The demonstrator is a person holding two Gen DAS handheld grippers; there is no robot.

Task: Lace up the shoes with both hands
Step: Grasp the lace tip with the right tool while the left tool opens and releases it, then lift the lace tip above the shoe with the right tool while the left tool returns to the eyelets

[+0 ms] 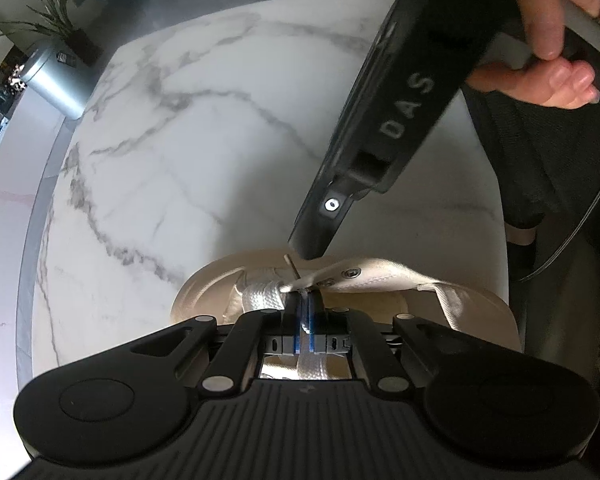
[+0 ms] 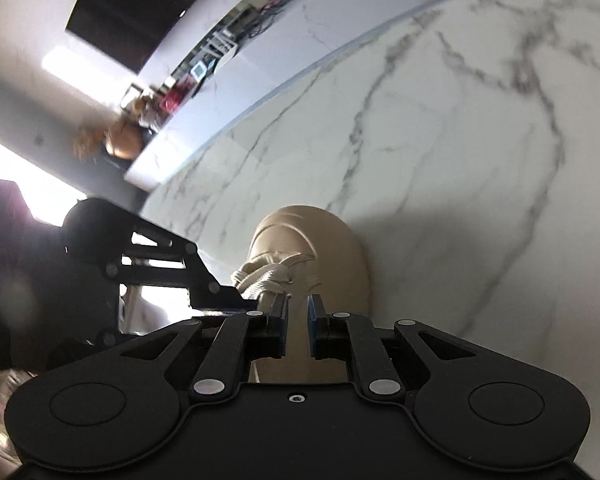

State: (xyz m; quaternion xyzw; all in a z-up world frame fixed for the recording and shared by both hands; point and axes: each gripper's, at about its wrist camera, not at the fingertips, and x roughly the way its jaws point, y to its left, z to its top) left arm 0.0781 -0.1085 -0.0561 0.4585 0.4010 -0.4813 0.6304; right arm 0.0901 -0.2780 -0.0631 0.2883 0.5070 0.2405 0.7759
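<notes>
Black ribbed housing of the left tool (image 1: 305, 314) fills the near edge of the left wrist view, pointing steeply down. Its blue-lined pads are pressed together on a flat white shoelace (image 1: 309, 366), which runs up between them from below the linkage and comes out at the tips.

Beige shoe (image 1: 384, 284) sits directly under that tool on a white marble desk (image 1: 204, 128) with grey veining. Laced section bunches at about 11 o'clock from the tips; metal eyelets (image 1: 353, 273) line the flap toward 1 o'clock. A loose white lace loop (image 1: 450, 304) trails off at 3 o'clock along the collar.

Right tool's long black body comes down from 1 o'clock in the left view, its tip just above the tongue beside a thin aglet (image 1: 291, 267) that stands up there. A person's hand (image 1: 556, 36) grips its handle at the upper right, next to a dark sleeve.

From the right wrist view, the right tool (image 2: 298, 326) has its blue pads slightly spread, a narrow gap between them, with only the shoe's beige upper showing behind the gap. Whether any lace is caught there cannot be told. Shoe toe (image 2: 312, 236) points to 12 o'clock, crossed laces (image 2: 268, 276) just ahead of the tips. Left tool's linkage enters at 9 o'clock, reaching the laces.

Potted plant (image 1: 56, 20) and a grey cylinder (image 1: 56, 80) stand beyond the desk edge at 10 o'clock in the left view.
</notes>
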